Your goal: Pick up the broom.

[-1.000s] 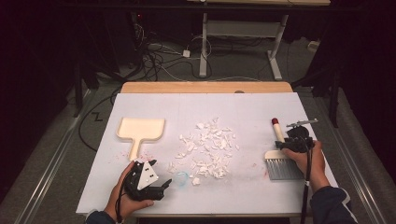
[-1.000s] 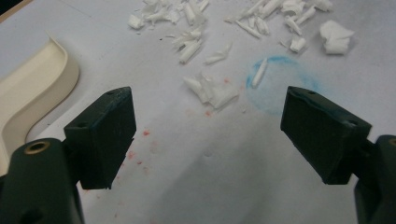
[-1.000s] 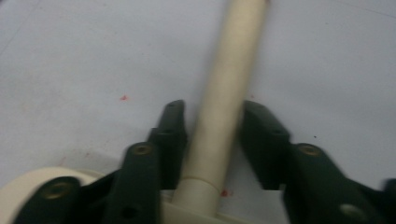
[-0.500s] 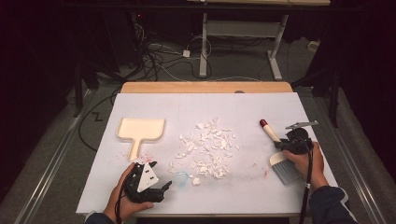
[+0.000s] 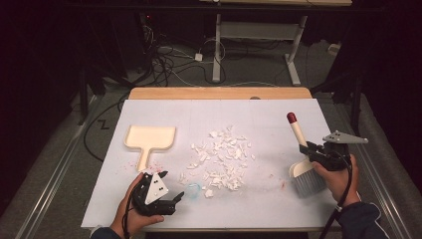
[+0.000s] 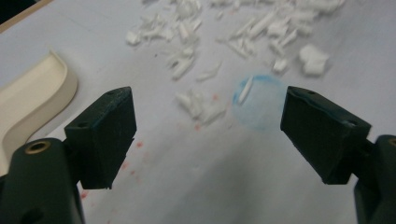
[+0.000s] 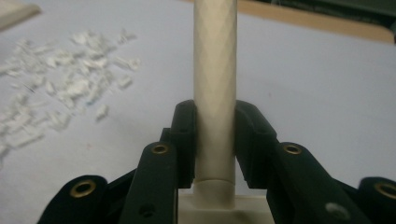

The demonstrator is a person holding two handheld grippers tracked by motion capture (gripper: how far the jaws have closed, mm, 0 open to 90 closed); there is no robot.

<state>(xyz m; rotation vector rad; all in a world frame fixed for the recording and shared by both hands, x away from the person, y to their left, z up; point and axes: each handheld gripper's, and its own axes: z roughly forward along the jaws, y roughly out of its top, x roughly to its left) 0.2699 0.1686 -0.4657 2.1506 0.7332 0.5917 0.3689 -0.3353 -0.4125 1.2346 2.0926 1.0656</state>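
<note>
A small hand brush (image 5: 297, 133) with a cream handle, a red tip and grey bristles is held off the table at the right. My right gripper (image 5: 308, 149) is shut on its handle (image 7: 215, 70), low down near the head, with both pads pressed against it. A heap of white scraps (image 5: 221, 159) lies mid-table. A cream dustpan (image 5: 149, 137) lies flat at the left. Near the front left edge my left gripper (image 5: 174, 199) rests open with nothing between its pads (image 6: 107, 130). It points at the scraps (image 6: 233, 32).
The white table cover (image 5: 263, 209) carries a faint blue ring (image 6: 259, 100) and red specks near the left gripper. The dustpan's rim (image 6: 28, 102) lies just left of that gripper. A wooden table edge (image 5: 219, 92) runs along the back, with cables and desk legs on the floor beyond.
The right gripper has lifted the brush off the table and shifted slightly right; the handle now leans up and to the left. The left gripper has stayed put.
</note>
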